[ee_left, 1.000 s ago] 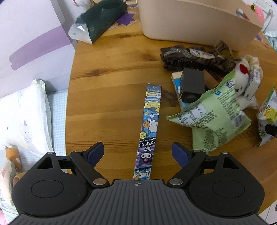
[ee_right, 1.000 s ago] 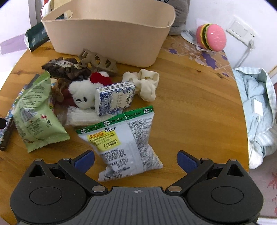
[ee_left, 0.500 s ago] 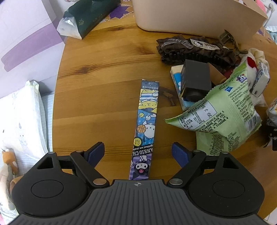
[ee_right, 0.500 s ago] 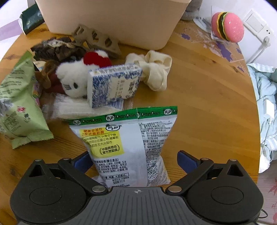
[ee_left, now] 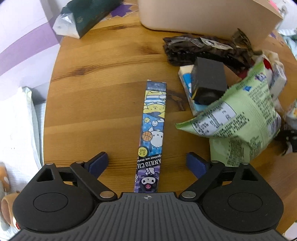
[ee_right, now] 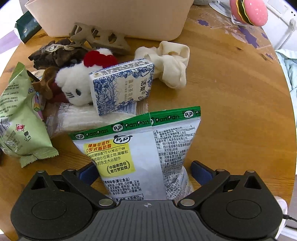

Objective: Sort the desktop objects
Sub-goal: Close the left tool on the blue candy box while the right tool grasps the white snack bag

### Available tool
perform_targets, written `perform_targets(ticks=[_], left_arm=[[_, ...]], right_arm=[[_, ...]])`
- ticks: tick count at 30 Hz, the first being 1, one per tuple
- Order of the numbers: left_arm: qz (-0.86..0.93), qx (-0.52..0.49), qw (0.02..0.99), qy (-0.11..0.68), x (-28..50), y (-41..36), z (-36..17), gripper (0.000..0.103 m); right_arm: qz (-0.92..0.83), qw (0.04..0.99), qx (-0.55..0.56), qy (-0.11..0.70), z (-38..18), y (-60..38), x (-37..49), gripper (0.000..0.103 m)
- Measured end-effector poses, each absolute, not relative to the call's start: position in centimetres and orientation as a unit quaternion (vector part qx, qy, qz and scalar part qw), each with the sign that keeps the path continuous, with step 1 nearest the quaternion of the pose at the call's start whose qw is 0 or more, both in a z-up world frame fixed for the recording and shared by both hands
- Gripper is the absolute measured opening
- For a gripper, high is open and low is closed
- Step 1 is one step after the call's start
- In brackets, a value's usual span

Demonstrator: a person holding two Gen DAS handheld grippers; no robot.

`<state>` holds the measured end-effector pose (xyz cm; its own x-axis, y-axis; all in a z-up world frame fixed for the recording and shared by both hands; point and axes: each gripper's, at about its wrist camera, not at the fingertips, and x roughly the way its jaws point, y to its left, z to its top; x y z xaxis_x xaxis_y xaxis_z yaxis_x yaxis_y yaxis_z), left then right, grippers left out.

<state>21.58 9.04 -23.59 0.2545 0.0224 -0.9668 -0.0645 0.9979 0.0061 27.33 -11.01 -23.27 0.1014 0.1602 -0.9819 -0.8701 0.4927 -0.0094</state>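
Your right claw (ee_right: 146, 172) straddles the white PanPan snack bag (ee_right: 141, 148) at the near edge of the round wooden counter (ee_right: 232, 96), its blue pads spread wide on either side of the bag's lower half and not yet pressing it. That placement suggests a sideways pinch on the soft pouch is next. Just beyond the bag lies a blue-and-white tissue pack (ee_right: 122, 89) leaning against a white plush cat (ee_right: 74, 87), with a cream scrunchie (ee_right: 170, 61) to their right and a green snack bag (ee_right: 20, 126) at the left. The beige bin (ee_right: 115, 16) stands at the far side, the likely home for sorted things.

Your left claw (ee_left: 146, 165) also gapes wide, pads flanking the near end of a long cartoon-printed pen box (ee_left: 152, 133) that lies flat and points away from you. Lined up along the box's length, the claw looks set to close across its narrow width. A black box (ee_left: 207, 83) rests on clutter to the right.
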Motion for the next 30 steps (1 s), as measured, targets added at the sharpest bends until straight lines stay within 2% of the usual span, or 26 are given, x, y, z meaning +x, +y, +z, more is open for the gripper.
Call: perform_targets(ticks=[4,5,7,9,10,11,12,15,18,24,30], left_arm=[[0.031,-0.018,0.798,0.602,21.3,9.1,-23.6,0.092],[0.033,-0.019,0.800,0.599,21.2,9.1,-23.6,0.088],[0.035,-0.021,0.804,0.593,20.9,9.2,-23.3,0.076],[0.037,-0.023,0.808,0.588,20.7,9.4,-22.9,0.052],[0.039,-0.025,0.808,0.587,20.7,9.6,-22.7,0.046],[0.042,-0.027,0.808,0.587,20.6,9.8,-22.6,0.033],[0.046,-0.030,0.808,0.587,20.5,10.0,-22.6,0.026],[0.049,-0.035,0.806,0.589,20.1,10.4,-22.5,0.023],[0.055,-0.039,0.804,0.591,19.7,10.7,-22.3,0.023],[0.069,-0.050,0.802,0.591,18.2,10.1,-21.8,0.023],[0.072,-0.062,0.812,0.576,18.0,9.9,-20.3,0.023]], right_arm=[[0.389,0.669,-0.319,0.547,-23.4,-11.1,27.3,0.103],[0.388,0.674,-0.315,0.545,-23.4,-11.3,27.2,0.103],[0.387,0.680,-0.309,0.541,-23.5,-11.5,27.1,0.103],[0.390,0.682,-0.308,0.537,-23.5,-11.7,26.9,0.100],[0.390,0.683,-0.308,0.535,-23.4,-11.8,26.8,0.099],[0.393,0.683,-0.308,0.532,-23.3,-11.8,26.7,0.093],[0.396,0.684,-0.309,0.529,-23.2,-11.7,26.5,0.085],[0.408,0.681,-0.314,0.520,-22.5,-11.3,26.3,0.069],[0.413,0.676,-0.321,0.518,-22.4,-11.2,25.9,0.064],[0.423,0.672,-0.325,0.513,-22.5,-11.4,26.0,0.059],[0.427,0.679,-0.311,0.510,-21.8,-12.9,25.8,0.058]])
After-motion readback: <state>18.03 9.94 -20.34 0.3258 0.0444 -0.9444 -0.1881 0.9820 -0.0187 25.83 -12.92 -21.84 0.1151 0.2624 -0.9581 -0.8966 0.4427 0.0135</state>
